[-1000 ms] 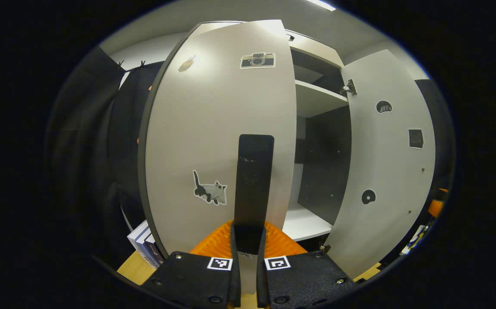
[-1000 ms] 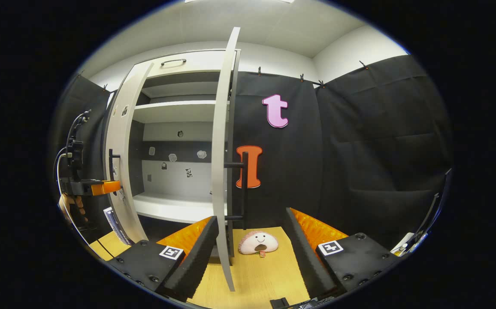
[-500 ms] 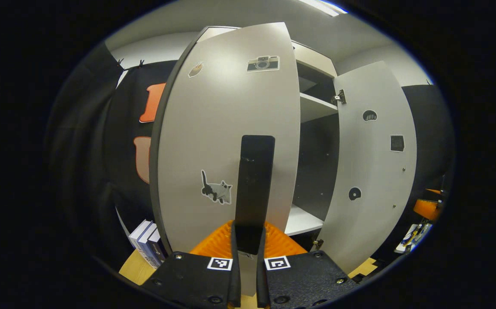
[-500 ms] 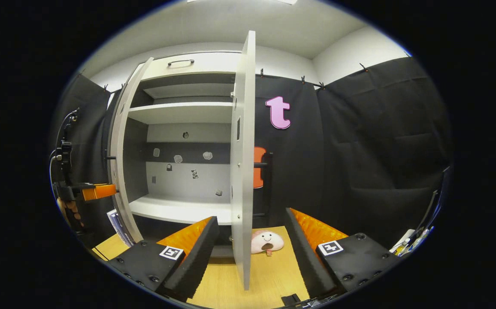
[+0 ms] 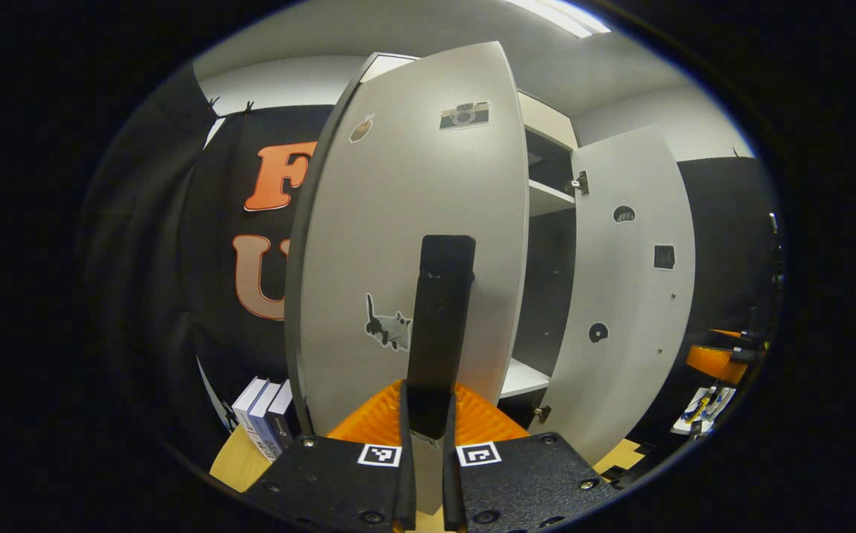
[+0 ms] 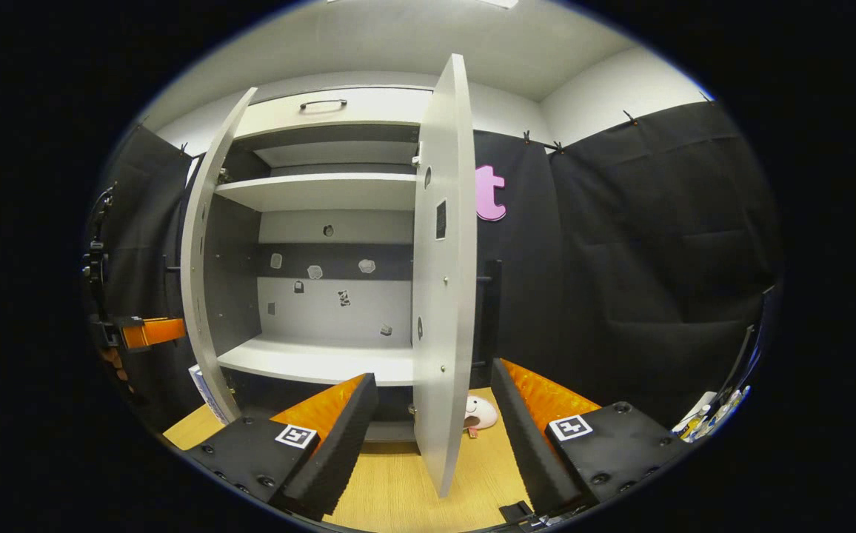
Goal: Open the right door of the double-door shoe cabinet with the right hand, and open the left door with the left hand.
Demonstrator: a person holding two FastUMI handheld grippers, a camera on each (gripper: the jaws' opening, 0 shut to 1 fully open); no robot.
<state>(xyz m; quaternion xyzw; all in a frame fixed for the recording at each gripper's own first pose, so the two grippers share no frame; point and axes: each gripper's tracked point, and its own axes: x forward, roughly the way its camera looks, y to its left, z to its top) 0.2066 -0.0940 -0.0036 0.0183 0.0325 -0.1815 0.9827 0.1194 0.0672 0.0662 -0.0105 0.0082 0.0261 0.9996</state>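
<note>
The grey shoe cabinet (image 6: 339,191) stands with both doors swung out. In the left gripper view the left door (image 5: 398,222), with cat and camera stickers, fills the middle, and my left gripper (image 5: 429,398) is shut on its black vertical handle (image 5: 440,311). The right door (image 5: 628,296) hangs open beyond it. In the right gripper view the right door (image 6: 444,281) stands nearly edge-on between the fingers of my right gripper (image 6: 434,377), which is open and touches nothing. That door's black handle (image 6: 491,318) shows behind it. The left gripper (image 6: 143,332) shows orange by the left door (image 6: 202,296).
Books (image 5: 261,414) stand on the wooden surface beside the left door. A pink plush toy (image 6: 481,411) lies behind the right door. White shelves (image 6: 324,359) sit bare inside the cabinet. Small items (image 5: 702,403) lie at the far right.
The left door has swung wider with my left gripper still on its handle. The right door has swung further out, now showing its inner face and hiding its handle side.
</note>
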